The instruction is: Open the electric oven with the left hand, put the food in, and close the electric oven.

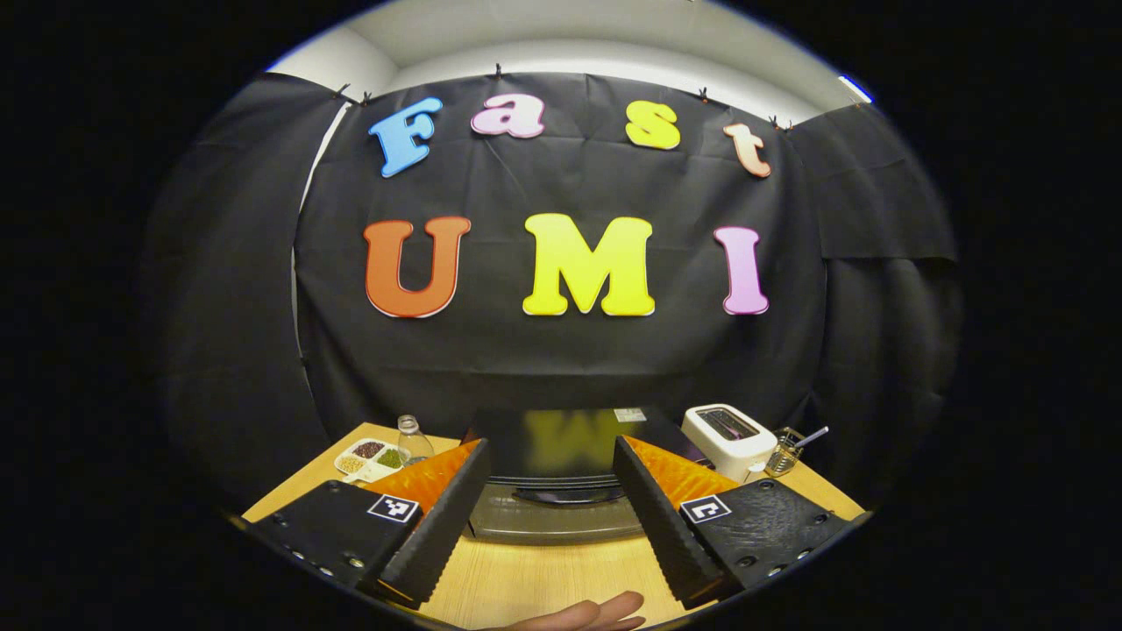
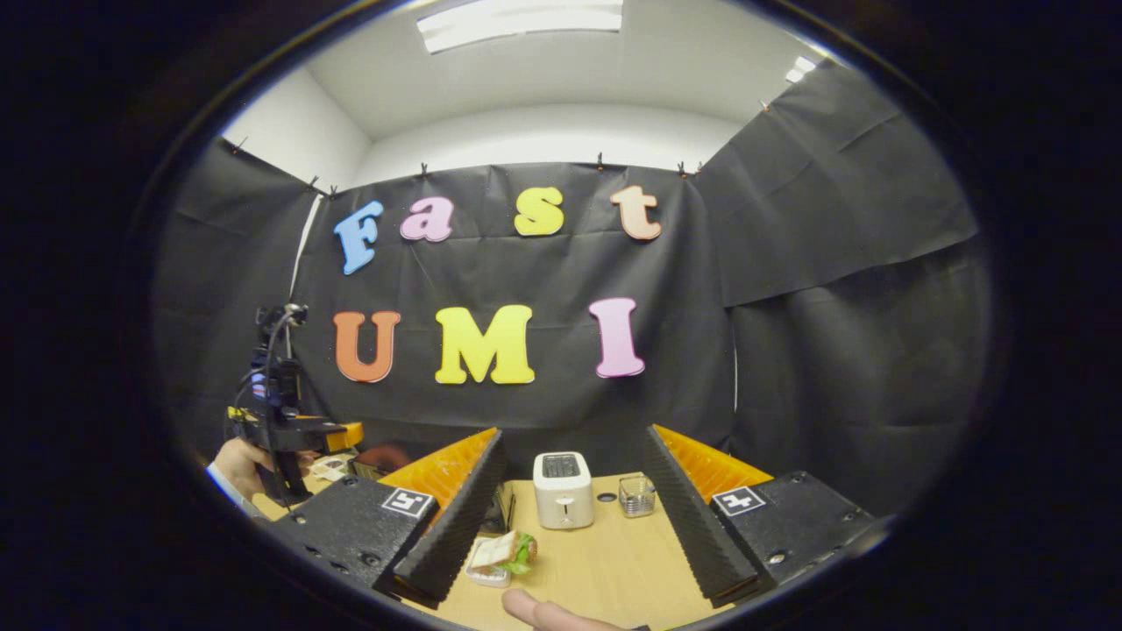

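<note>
Evidently nothing has been touched yet. Seen from the left gripper view, the left gripper hangs over the near edge of the wooden table, its two fingers spread wide with nothing between them, and the electric oven sits straight ahead, framed in the gap. Its dark door looks closed, with the handle running across just beyond the fingertips. That lining-up makes sense to me: the oven has to be opened with this hand, so it is squared up on the door first. Off beyond the left finger lie a divided snack tray and a small bottle; beyond the right finger stand a white toaster and a glass with a spoon.

From the right gripper view, the right gripper is likewise parted wide and holds nothing. The food, which looks like a wrapped sandwich on a small dish, lies on the table just ahead of its left finger, close to the inner edge, well short of the toaster. I'd judge it was left there so this hand can take it once the door is down. Far to the left in that view the other gripper shows, held by a hand with a pale cuff.

A fingertip pokes in at the bottom of each view.
</note>
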Motion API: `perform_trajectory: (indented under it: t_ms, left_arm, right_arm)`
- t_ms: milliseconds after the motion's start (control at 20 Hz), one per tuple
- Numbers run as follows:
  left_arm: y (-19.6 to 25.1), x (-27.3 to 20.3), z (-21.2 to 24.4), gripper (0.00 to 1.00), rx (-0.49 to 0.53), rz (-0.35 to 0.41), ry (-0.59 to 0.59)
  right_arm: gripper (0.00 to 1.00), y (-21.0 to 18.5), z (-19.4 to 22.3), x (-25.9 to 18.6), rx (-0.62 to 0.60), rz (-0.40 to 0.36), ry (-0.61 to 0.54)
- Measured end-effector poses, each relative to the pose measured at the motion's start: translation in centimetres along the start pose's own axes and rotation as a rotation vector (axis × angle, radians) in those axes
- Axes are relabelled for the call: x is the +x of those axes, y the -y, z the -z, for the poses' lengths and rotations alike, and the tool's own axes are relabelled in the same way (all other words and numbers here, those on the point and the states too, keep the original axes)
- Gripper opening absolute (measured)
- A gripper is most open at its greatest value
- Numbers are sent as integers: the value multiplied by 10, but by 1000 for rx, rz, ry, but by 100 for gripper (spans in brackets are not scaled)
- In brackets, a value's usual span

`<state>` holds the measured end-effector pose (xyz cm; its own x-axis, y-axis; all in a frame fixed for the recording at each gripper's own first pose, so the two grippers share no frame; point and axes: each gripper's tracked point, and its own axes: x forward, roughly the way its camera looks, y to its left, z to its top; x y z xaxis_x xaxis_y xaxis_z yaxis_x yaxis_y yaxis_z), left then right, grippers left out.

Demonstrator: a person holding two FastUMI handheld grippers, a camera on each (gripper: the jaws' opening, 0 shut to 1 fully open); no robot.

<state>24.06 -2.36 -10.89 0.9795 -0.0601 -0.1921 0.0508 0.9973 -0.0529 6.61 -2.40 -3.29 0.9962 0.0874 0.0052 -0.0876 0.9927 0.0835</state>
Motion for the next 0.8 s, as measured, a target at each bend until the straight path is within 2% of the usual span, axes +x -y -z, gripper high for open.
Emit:
perform_trajectory:
  t_ms: [350, 400, 450, 500, 550, 650, 700, 750, 800]
  left_arm:
    - [33, 72, 56, 93, -9, 23, -150]
    - [36, 81, 66, 83, -3, 14, -185]
    - [38, 87, 74, 93, 0, 8, -208]
    - [38, 92, 79, 93, 7, -1, -229]
    - [36, 98, 83, 93, 15, -17, -244]
    - [33, 100, 97, 95, 10, -28, -293]
    - [34, 102, 92, 90, 8, -24, -269]
    - [32, 101, 95, 97, 9, -30, -290]
    - [30, 97, 99, 97, 14, -43, -306]
  right_arm:
    - [100, 25, 7, 6, -19, -15, 15]
    - [100, 29, 8, 4, -22, -15, 20]
    - [100, 32, 8, 3, -27, -15, 24]
    - [92, 36, 9, 1, -32, -16, 28]
    - [100, 39, 9, -1, -40, -17, 32]
    - [100, 49, 9, -5, -55, -5, 38]
    - [100, 54, 7, -7, -54, 6, 42]
    - [100, 58, 6, -9, -51, 14, 45]
    - [92, 60, 7, -11, -49, 19, 44]
